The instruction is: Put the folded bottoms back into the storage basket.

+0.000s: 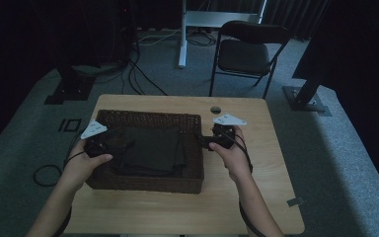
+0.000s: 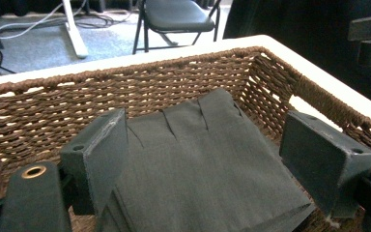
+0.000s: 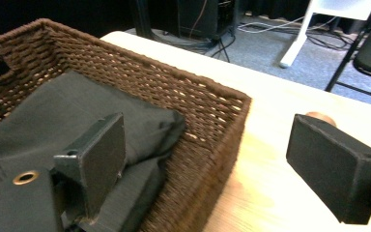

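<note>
A brown wicker basket [image 1: 143, 182] stands on the wooden table [image 1: 187, 207], and a dark folded cloth [image 1: 150, 150] lies inside it. My left gripper [image 1: 112, 144] reaches in over the basket's left rim. In the left gripper view its jaws stand wide apart, and the left gripper [image 2: 212, 166] hovers open over the cloth [image 2: 198, 169]. My right gripper [image 1: 206, 143] is at the basket's right wall. In the right gripper view the right gripper [image 3: 217, 164] is open. One pad is above the cloth [image 3: 53, 111], the other above the table [image 3: 270, 193], and the basket wall [image 3: 198, 121] runs between them untouched.
A small round fitting [image 1: 215, 109] sits in the tabletop beyond the right gripper. Behind the table stand a black chair [image 1: 249, 52] and a white desk leg [image 1: 182, 39]. Cables [image 1: 44, 173] lie on the grey carpet at the left, and black stand bases sit at both sides.
</note>
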Available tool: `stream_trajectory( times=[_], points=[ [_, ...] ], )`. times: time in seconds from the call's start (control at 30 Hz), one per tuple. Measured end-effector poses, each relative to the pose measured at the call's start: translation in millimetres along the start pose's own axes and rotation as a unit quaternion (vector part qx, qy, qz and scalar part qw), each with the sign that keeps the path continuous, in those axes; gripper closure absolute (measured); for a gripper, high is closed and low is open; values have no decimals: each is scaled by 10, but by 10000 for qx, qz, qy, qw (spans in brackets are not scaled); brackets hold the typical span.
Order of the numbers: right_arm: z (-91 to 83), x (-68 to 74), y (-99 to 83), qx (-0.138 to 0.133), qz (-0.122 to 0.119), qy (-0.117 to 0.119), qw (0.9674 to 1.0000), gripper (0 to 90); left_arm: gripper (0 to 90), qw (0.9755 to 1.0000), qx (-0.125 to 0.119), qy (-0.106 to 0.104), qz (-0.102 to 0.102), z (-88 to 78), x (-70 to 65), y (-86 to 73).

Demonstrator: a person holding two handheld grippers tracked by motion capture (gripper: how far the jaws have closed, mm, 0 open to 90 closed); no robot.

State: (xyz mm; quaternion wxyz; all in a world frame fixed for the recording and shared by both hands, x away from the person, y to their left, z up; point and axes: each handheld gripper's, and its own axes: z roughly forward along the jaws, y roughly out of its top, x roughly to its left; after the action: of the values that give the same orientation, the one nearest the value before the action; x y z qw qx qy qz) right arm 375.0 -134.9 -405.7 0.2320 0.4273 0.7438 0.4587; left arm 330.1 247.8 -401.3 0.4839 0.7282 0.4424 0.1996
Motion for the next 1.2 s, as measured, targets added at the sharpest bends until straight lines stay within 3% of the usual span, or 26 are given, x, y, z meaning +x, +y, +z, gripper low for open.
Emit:
stream_trajectory(
  times=[0.17,0.23,0.5,0.8,1.2],
  points=[
    [-79,-100,-85,15,-25,-120,9999,135,185,9999,-65,103,-58,-65,26,-36],
    [-108,-133,-122,10,10,-158,9999,135,180,9998,-155,63,-110,-100,24,-46],
    [-201,-243,-279,25,32,-240,9997,135,180,9998,-192,-21,39,-263,-57,-141],
    [-306,-371,-454,57,65,-367,9993,135,179,9993,-363,-83,-21,-469,-119,-268],
    [-424,-501,-674,79,161,-511,9985,126,179,9985,-484,-251,56,-671,-260,-498]
  ],
)
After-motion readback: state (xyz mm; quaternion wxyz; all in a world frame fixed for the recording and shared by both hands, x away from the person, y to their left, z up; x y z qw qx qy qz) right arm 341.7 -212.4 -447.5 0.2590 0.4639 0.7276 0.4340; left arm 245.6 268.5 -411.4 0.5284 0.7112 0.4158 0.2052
